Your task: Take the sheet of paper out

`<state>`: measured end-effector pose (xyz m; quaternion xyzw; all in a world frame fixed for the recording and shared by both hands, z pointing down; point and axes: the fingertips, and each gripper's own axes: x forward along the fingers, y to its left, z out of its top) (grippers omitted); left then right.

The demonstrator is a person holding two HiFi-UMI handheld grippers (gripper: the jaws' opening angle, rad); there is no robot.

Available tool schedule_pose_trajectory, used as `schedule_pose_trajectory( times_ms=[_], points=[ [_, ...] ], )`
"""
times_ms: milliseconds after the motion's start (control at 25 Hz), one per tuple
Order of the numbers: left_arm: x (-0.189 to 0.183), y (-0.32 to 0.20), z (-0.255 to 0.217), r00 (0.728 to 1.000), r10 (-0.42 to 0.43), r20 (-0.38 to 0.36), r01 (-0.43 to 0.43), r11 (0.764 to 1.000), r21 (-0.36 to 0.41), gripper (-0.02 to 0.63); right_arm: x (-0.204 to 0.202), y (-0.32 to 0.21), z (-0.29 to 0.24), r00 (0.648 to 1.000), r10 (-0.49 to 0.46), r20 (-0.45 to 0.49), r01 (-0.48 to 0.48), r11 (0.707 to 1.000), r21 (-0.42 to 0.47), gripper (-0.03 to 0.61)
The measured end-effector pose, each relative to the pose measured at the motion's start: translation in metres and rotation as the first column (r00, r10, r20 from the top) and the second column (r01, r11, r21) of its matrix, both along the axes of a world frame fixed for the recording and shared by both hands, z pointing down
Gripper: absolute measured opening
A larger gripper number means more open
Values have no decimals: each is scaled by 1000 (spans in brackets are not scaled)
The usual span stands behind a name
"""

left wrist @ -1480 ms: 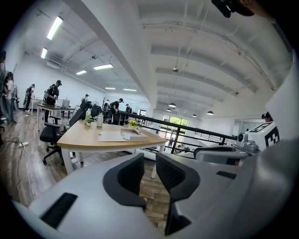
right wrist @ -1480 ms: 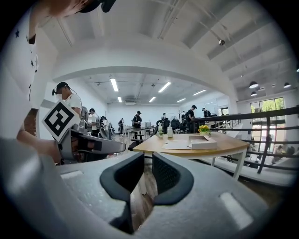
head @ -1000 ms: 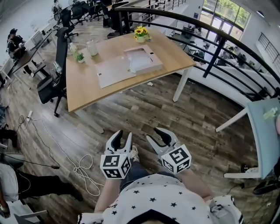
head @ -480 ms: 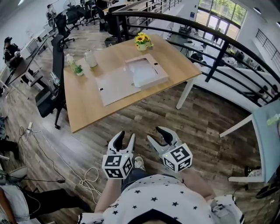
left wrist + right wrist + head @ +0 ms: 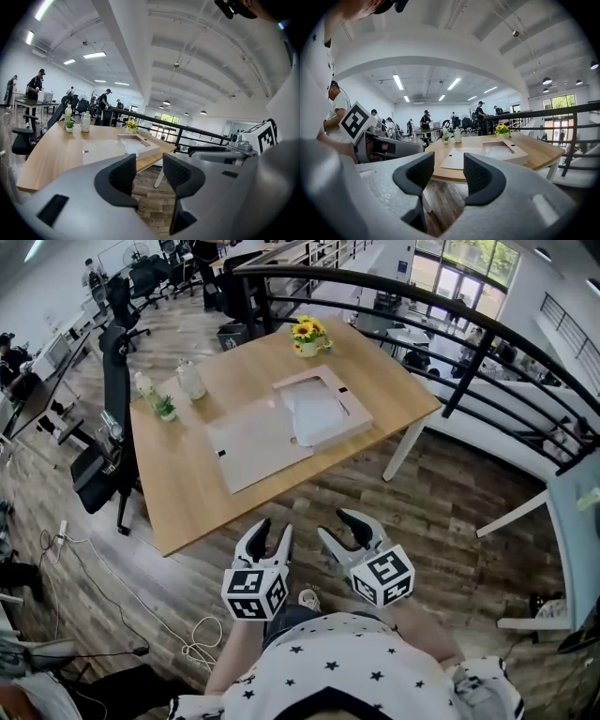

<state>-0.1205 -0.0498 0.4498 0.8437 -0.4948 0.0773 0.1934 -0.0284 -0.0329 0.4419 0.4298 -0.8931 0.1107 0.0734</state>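
We held both grippers low in the head view, in front of our star-printed shirt [image 5: 347, 662] and over the wooden floor [image 5: 441, 512], short of the counter [image 5: 187, 484]. The left gripper [image 5: 273, 532] sat just left of centre and the right gripper [image 5: 337, 528] just beside it. The two were apart, and their tips pointed up the frame toward the counter's near edge.

In the left gripper view the jaws stood wide apart. They had just been opening, and only floor and the counter's edge showed in the gap. The right gripper view showed the same: jaws spread wide after just opening, with no object between the pads and the counter top showing beyond them.

The sheet of paper [image 5: 315, 412] lay slightly rumpled inside a shallow, flat cardboard box [image 5: 336, 434] on the counter, above the jaws in the upper middle of the head view. It was well apart from both grippers, and neither touched it. A flat pale board [image 5: 255, 442] lay against the box's left side.

Farther up the frame stood a pot of yellow flowers [image 5: 307, 333]. A pale bottle [image 5: 191, 381] and a small green plant [image 5: 165, 409] stood at the counter's upper left. A black office chair [image 5: 105, 427] stood at the counter's left edge.
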Motion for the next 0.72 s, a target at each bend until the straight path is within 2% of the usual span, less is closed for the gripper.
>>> schedule_pose_trajectory(
  times_ms=[280, 720],
  points=[
    [-18, -51, -7, 1000, 24, -1, -24, 1000, -4, 163, -19, -50, -9, 1000, 18, -2, -18, 1000, -3, 178],
    [-25, -99, 5, 999, 44, 6, -44, 999, -3, 163, -24, -92, -2, 998, 64, 12, -64, 998, 8, 178]
  ],
)
